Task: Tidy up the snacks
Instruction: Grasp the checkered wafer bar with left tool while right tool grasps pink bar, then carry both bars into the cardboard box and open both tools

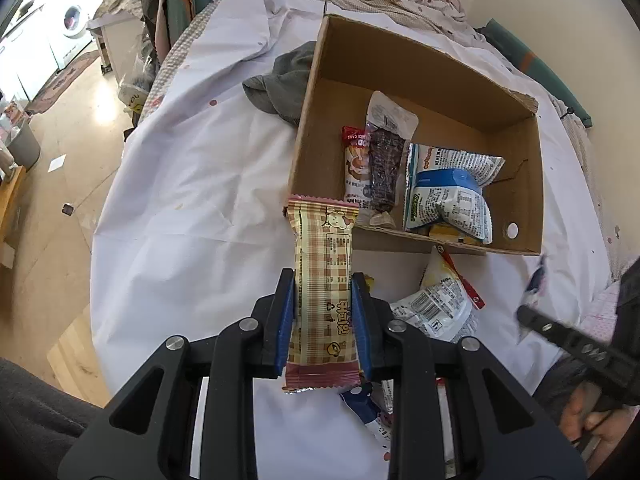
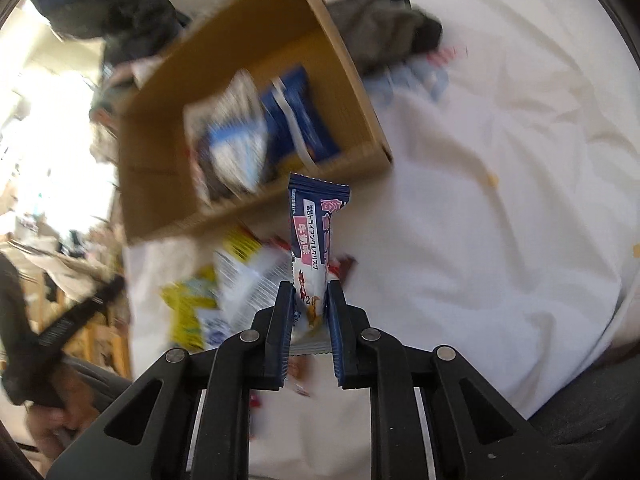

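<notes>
Your left hand-held gripper (image 1: 323, 280) is clamped on a beige plaid snack bar (image 1: 323, 280), held upright just in front of the cardboard box (image 1: 420, 64). Your right hand-held gripper (image 2: 310, 292) pinches a navy-and-white snack bar (image 2: 316, 232), its top near the box's front wall. Inside the box lie several packets (image 1: 448, 196). More packets (image 1: 436, 304) sit loose on the white sheet (image 1: 192, 184) before it. Grey cloth (image 1: 284, 80) lies beside the box. The right view is blurred.

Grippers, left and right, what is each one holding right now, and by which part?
Left gripper: the plaid beige snack bar, clamped across its lower half. Right gripper: the navy and white snack packet, pinched near its bottom end.
</notes>
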The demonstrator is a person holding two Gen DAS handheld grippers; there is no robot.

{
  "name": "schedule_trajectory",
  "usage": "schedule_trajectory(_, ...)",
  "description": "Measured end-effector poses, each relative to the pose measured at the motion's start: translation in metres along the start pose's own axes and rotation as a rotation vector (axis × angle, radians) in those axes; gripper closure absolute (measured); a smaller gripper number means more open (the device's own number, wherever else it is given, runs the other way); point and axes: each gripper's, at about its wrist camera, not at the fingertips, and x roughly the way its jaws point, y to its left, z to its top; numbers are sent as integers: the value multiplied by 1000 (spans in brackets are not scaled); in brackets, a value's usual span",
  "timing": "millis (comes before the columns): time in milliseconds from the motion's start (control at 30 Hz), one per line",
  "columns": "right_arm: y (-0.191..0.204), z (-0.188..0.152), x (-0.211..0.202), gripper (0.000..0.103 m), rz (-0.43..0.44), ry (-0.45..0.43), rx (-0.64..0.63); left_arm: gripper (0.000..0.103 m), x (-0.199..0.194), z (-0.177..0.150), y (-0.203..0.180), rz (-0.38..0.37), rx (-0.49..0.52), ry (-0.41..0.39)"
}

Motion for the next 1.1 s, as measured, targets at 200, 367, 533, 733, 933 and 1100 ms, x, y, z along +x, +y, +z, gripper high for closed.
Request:
schedule_trajectory(200, 15, 7, -14, 85, 120, -70, -18, 80, -11, 0, 1, 10, -5, -57)
schedule_trajectory(367, 31, 7, -25, 85, 212, -122, -64, 80, -25, 1, 0, 12, 7, -124)
schedule_trajectory(533, 35, 19, -40, 85, 268, -184, -84, 80, -35, 3, -2, 6, 8, -158)
schedule_trajectory(733, 28, 42, -52, 85, 285, -224, -65, 80, -43, 16, -11, -8, 35, -176)
schedule_trajectory(933, 20, 69, -49, 85, 259, -241, -45, 80, -45, 46, -24, -14, 60, -210)
schedule_trajectory(1100, 13, 89, -39, 85, 201, -235, -40, 80, -36, 71, -36, -6, 85, -225)
